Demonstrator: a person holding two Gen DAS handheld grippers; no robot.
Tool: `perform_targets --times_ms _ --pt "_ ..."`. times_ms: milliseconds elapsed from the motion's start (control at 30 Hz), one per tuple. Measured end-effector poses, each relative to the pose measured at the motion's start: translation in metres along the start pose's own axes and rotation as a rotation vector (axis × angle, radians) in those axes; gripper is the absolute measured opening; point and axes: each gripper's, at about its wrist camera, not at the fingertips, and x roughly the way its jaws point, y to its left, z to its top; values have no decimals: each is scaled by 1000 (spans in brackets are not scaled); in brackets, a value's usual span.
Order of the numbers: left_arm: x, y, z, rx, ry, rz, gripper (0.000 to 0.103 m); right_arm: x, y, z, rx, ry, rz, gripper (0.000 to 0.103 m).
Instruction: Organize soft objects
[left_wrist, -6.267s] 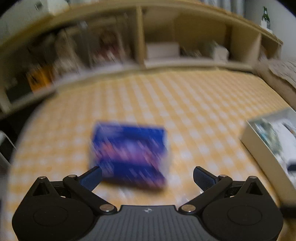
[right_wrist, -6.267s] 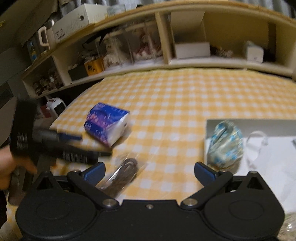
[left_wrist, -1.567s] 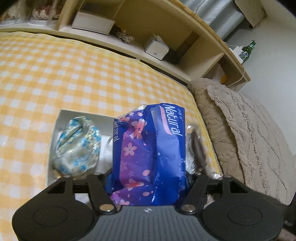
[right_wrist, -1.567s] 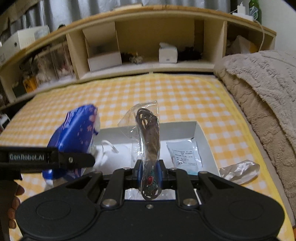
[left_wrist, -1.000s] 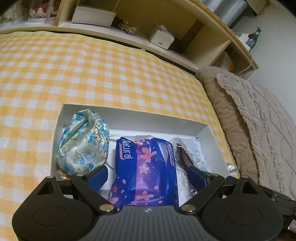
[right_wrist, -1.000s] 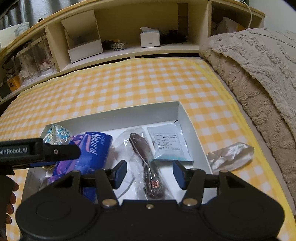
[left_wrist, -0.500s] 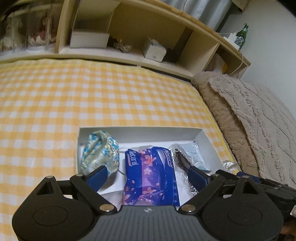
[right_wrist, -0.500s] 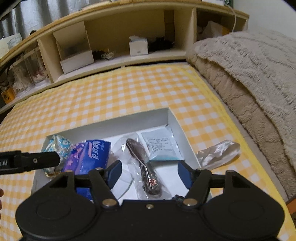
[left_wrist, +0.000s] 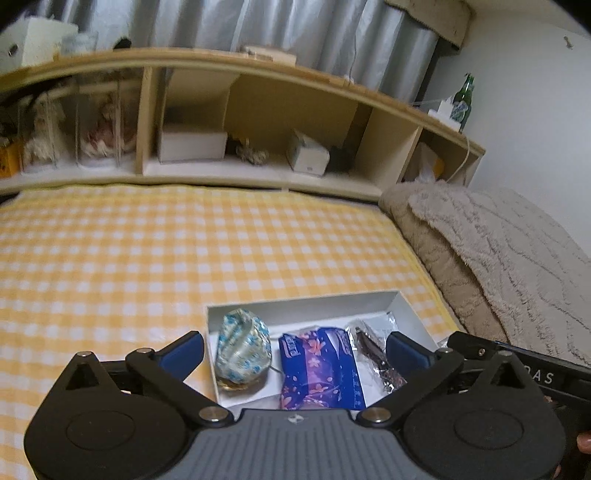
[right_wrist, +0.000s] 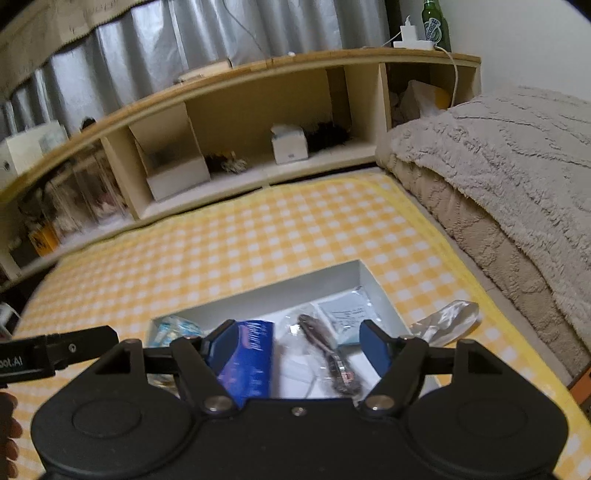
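Release step judged complete: both the left hand-held gripper (left_wrist: 295, 347) and right hand-held gripper (right_wrist: 293, 343), jaws just opened wide and empty, hang above the white box (left_wrist: 295, 306) holding the tissue pack (left_wrist: 319, 365), pouch (left_wrist: 242, 350) and bagged brush (right_wrist: 328, 354); next, the crumpled bag (right_wrist: 448, 317) beside the box needs collecting.

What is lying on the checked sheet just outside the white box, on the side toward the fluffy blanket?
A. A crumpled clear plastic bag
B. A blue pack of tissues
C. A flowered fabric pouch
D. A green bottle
A: the crumpled clear plastic bag lies on the yellow checked sheet beside the white box, while the tissue pack and flowered pouch sit inside it.
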Motion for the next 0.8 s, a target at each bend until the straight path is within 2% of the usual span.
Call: perform_targets --times_ms 233,433,600,733,800 --pt "-47 1 4 27 -76 21 103 -39 11 1 37 -47 14 86" --pt "-86 4 1 51 -121 -3 103 -74 20 -3 42 -89 36 95" --pt "-112 6 -7 73 -143 7 103 -101 25 -12 1 -118 -29 97" --pt "-128 9 -17 94 -164 -9 103 -119 29 -21 -10 -110 -5 100" --pt "-132 9 -24 98 -165 29 103 -128 31 -27 -28 -123 -1 101"
